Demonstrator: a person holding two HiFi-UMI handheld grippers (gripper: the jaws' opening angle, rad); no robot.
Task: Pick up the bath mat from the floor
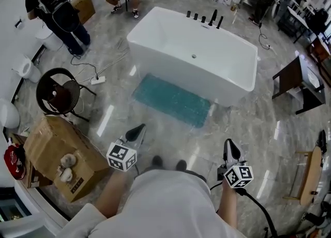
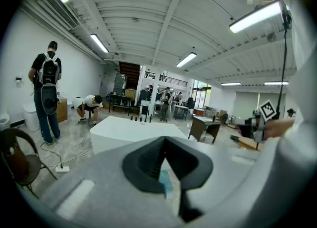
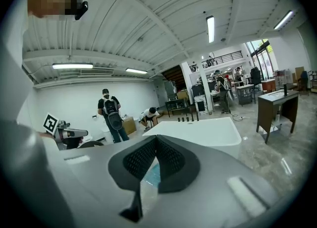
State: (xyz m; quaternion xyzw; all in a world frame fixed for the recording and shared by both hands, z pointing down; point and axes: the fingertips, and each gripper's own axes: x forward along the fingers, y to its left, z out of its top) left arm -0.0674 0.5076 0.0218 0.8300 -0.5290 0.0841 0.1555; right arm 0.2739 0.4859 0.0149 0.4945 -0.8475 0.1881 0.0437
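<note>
A teal bath mat (image 1: 173,100) lies flat on the grey marble floor, against the near side of a white bathtub (image 1: 194,56). My left gripper (image 1: 139,129) is held in the air short of the mat's near left corner, jaws shut and empty. My right gripper (image 1: 230,146) hangs short of the mat's near right end, also shut with nothing in it. In the left gripper view a sliver of the mat (image 2: 166,182) shows below the closed jaws. The right gripper view shows the mat (image 3: 152,175) the same way, with the bathtub (image 3: 198,132) beyond.
A round black chair (image 1: 58,91) and an open cardboard box (image 1: 62,157) stand at the left. A cable and power strip (image 1: 98,80) lie on the floor left of the tub. A dark side table (image 1: 292,79) and wooden stool (image 1: 310,172) are at the right. People stand and crouch at the back.
</note>
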